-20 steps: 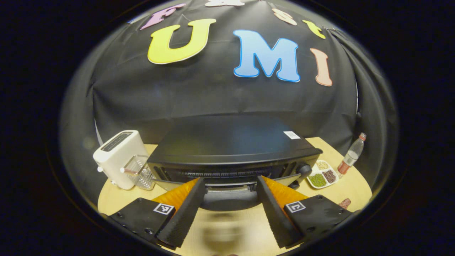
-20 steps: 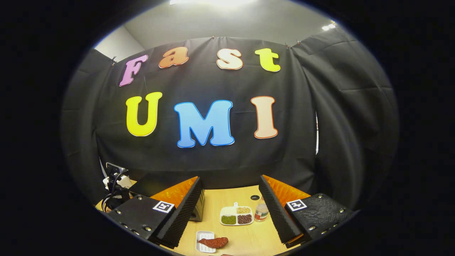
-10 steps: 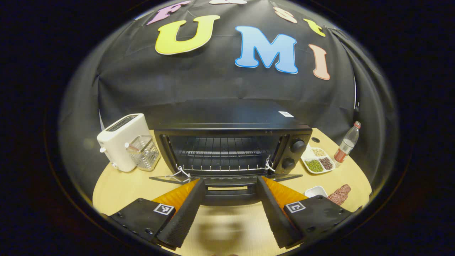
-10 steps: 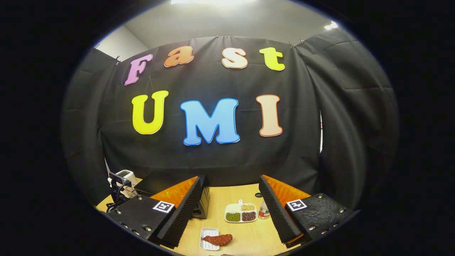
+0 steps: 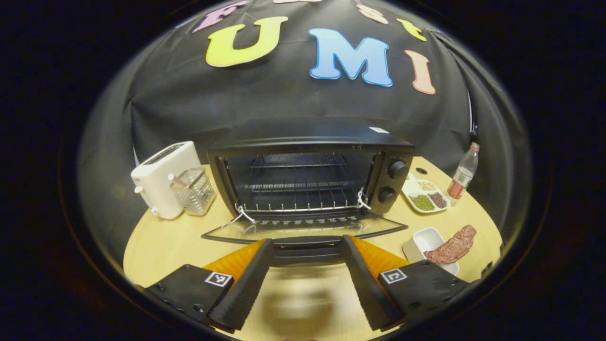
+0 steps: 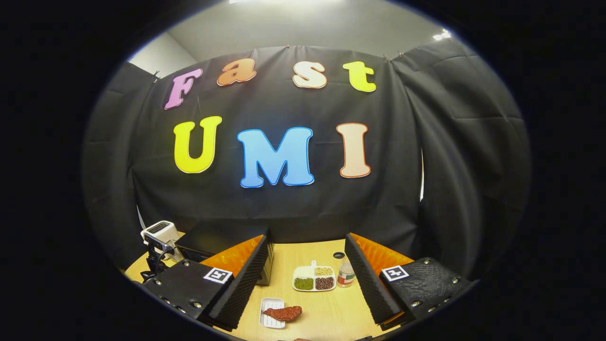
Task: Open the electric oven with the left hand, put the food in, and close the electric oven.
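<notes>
The black electric oven [image 5: 307,142] stands in the middle of the table with its glass door [image 5: 303,227] swung down almost flat, showing the wire rack [image 5: 298,189] inside. My left gripper [image 5: 307,242] is open, its fingertips on either side of the door handle [image 5: 307,250] without pressing on it. The food, a reddish-brown piece of meat [image 5: 452,245], lies across a small white dish [image 5: 423,239] to the right of the door. In the right gripper view the meat [image 6: 283,312] lies below my right gripper [image 6: 307,241], which hangs open above the table, holding nothing.
A white toaster [image 5: 163,180] and a clear glass holder [image 5: 191,189] stand left of the oven. A divided tray of beans [image 5: 423,196] and a bottle [image 5: 463,170] sit to its right. Bare wooden table [image 5: 165,241] lies in front on the left.
The oven door has dropped from partly lowered to almost flat, and my left gripper has come down and back with the handle. The right gripper has barely shifted.
</notes>
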The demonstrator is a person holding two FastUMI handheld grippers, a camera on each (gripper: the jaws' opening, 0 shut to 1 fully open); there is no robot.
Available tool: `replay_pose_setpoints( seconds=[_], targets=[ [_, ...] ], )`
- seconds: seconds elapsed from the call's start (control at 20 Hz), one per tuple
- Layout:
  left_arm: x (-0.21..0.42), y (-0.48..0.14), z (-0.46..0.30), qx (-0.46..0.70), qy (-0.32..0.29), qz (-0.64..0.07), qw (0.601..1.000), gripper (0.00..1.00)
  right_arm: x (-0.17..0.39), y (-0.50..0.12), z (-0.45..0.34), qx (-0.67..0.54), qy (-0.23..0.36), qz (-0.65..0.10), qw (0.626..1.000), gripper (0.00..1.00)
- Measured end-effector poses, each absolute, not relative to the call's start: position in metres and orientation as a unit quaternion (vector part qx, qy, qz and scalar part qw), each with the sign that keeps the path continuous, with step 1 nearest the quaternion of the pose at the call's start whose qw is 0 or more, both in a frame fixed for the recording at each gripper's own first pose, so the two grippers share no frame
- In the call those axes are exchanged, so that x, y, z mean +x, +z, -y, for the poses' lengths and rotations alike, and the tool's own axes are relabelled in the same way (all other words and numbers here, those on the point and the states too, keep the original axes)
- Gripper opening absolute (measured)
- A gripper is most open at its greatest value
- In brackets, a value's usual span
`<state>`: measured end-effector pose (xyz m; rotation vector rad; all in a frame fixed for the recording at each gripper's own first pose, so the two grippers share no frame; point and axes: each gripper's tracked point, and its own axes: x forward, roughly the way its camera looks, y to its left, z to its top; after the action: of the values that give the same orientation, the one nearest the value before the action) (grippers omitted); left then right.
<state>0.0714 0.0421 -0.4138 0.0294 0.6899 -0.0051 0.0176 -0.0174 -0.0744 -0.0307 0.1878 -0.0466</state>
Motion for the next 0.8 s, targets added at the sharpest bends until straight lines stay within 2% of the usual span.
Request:
replay_pose_setpoints(
  seconds=[0.1, 0.15, 0.2, 0.3, 0.35, 0.4, 0.5, 0.65, 0.7, 0.8],
  targets=[
    [0.066, -0.419, -0.041, 0.018, -0.011, -0.334, 0.942, 1.0, 0.015, -0.077, 0.019, -0.017, -0.024, -0.097, 0.995, 0.99],
    [0.061, -0.425, -0.04, 0.027, -0.018, -0.337, 0.941, 0.96, 0.014, -0.079, 0.019, -0.018, -0.024, -0.1, 0.995, 0.99],
    [0.057, -0.429, -0.041, 0.037, -0.024, -0.34, 0.939, 1.0, 0.014, -0.082, 0.019, -0.019, -0.023, -0.102, 0.994, 0.99],
    [0.051, -0.439, -0.04, 0.052, -0.034, -0.348, 0.935, 1.0, 0.013, -0.087, 0.018, -0.02, -0.022, -0.109, 0.994, 0.99],
    [0.049, -0.444, -0.039, 0.056, -0.038, -0.353, 0.933, 0.96, 0.012, -0.089, 0.017, -0.02, -0.021, -0.112, 0.993, 0.99],
    [0.048, -0.447, -0.038, 0.054, -0.041, -0.352, 0.934, 1.0, 0.012, -0.09, 0.016, -0.02, -0.019, -0.113, 0.993, 0.99],
    [0.056, -0.436, -0.039, 0.053, -0.038, -0.328, 0.942, 0.97, 0.013, -0.095, 0.016, -0.025, -0.016, -0.116, 0.993, 0.99],
    [0.068, -0.389, -0.034, 0.041, -0.033, -0.285, 0.957, 0.97, 0.016, -0.109, 0.016, -0.023, -0.001, -0.127, 0.992, 0.99],
    [0.074, -0.363, -0.033, 0.033, -0.029, -0.259, 0.965, 1.0, 0.017, -0.117, 0.014, -0.022, 0.009, -0.134, 0.991, 0.99],
    [0.08, -0.306, -0.029, 0.014, -0.021, -0.211, 0.977, 0.96, 0.02, -0.141, 0.015, -0.009, 0.027, -0.162, 0.986, 0.99]
  ],
)
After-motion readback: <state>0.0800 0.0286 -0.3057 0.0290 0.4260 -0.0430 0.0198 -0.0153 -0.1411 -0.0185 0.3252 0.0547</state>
